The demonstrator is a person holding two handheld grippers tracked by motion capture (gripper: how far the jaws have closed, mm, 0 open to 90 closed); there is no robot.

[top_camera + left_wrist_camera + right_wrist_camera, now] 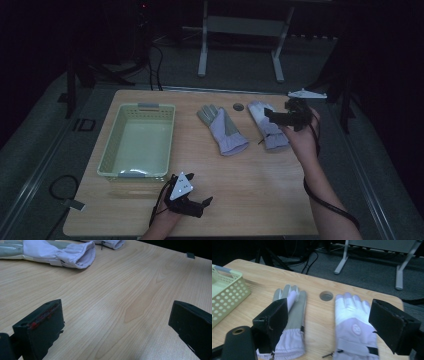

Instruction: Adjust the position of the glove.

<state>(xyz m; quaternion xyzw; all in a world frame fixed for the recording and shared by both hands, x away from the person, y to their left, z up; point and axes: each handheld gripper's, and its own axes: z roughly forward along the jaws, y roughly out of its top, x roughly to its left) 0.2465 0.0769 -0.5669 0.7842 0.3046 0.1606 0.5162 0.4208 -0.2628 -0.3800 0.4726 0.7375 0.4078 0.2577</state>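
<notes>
Two pale lilac and grey gloves lie side by side at the back of the wooden table (250, 190). The left glove (222, 129) (294, 302) lies palm up and the right glove (267, 127) (352, 317) back up, both with cuffs toward me. My right gripper (270, 116) (329, 312) hovers open just above the right glove, jaws wide apart and holding nothing. My left gripper (204, 206) (116, 312) stands open low over bare wood near the front edge, pointing toward the glove cuffs (75, 255).
A pale yellow-green perforated basket (137, 140) (227, 292) stands empty on the left of the table. A round cable hole (238, 106) (326, 295) sits between the gloves' fingertips. White desk legs (202, 50) and cables lie on the floor beyond.
</notes>
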